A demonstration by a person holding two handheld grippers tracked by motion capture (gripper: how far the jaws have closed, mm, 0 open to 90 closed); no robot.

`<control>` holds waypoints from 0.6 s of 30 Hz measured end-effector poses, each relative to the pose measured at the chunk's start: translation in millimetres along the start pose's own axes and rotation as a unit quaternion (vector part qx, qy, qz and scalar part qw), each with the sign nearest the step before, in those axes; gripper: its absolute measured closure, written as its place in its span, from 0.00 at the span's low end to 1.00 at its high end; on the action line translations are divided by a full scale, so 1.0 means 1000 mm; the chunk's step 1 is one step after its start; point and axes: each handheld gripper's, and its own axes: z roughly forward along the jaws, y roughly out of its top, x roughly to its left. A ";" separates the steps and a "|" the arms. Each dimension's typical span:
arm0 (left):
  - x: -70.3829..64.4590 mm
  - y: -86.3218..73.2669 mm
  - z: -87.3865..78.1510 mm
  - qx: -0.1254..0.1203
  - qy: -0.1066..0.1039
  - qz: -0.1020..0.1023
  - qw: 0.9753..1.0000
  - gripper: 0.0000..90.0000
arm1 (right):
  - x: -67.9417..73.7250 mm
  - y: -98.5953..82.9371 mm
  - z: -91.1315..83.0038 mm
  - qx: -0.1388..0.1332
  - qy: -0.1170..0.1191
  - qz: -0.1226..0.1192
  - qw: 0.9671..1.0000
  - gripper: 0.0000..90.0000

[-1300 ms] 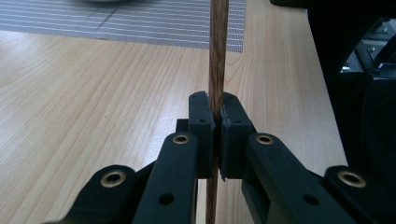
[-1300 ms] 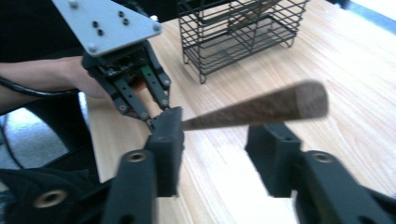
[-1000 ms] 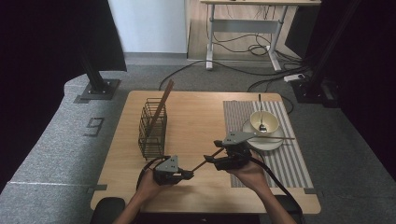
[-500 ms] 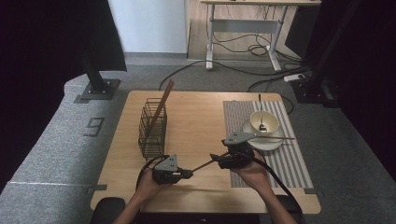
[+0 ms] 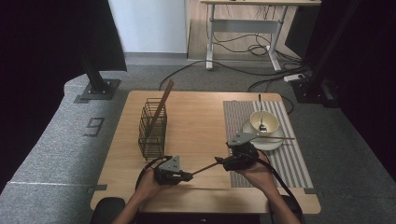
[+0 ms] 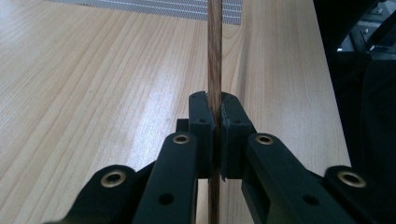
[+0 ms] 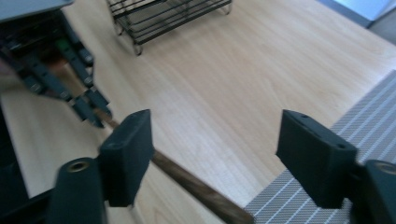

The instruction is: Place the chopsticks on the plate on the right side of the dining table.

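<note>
A thin brown wooden stick (image 5: 205, 168) spans the gap between my two grippers near the table's front edge. My left gripper (image 5: 187, 176) is shut on it; in the left gripper view the jaws (image 6: 214, 105) pinch the stick (image 6: 215, 46), which runs straight ahead. My right gripper (image 5: 222, 163) stands open at the stick's other end. In the right gripper view the jaws (image 7: 215, 135) are wide apart, the stick (image 7: 187, 179) passes by the left jaw without being pinched, and the left gripper (image 7: 70, 88) shows farther off.
A black wire basket (image 5: 152, 128) holding another leaning stick (image 5: 161, 105) stands at the left. On the striped mat (image 5: 289, 158) at the right, a bowl (image 5: 264, 122) with a spoon sits on a plate (image 5: 261, 142), with a stick (image 5: 275, 136) across it.
The right hand and its gripper have shifted slightly to the right, and the stick now lies flatter between the grippers. The left hand has barely moved.
</note>
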 end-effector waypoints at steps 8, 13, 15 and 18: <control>0.000 0.001 0.003 0.028 -0.006 0.001 1.000 0.94 | 0.014 0.000 0.010 0.040 0.053 -0.042 0.997 0.29; -0.001 0.002 0.004 0.039 -0.008 0.002 0.999 0.94 | 0.026 0.002 0.020 0.082 0.053 -0.097 0.990 0.43; -0.001 0.002 0.003 0.044 -0.007 0.004 0.999 0.94 | 0.032 0.005 0.024 0.096 0.053 -0.121 0.987 0.51; -0.001 0.002 0.002 0.045 -0.007 0.004 0.999 0.94 | 0.039 0.008 0.030 0.123 0.049 -0.151 0.979 0.60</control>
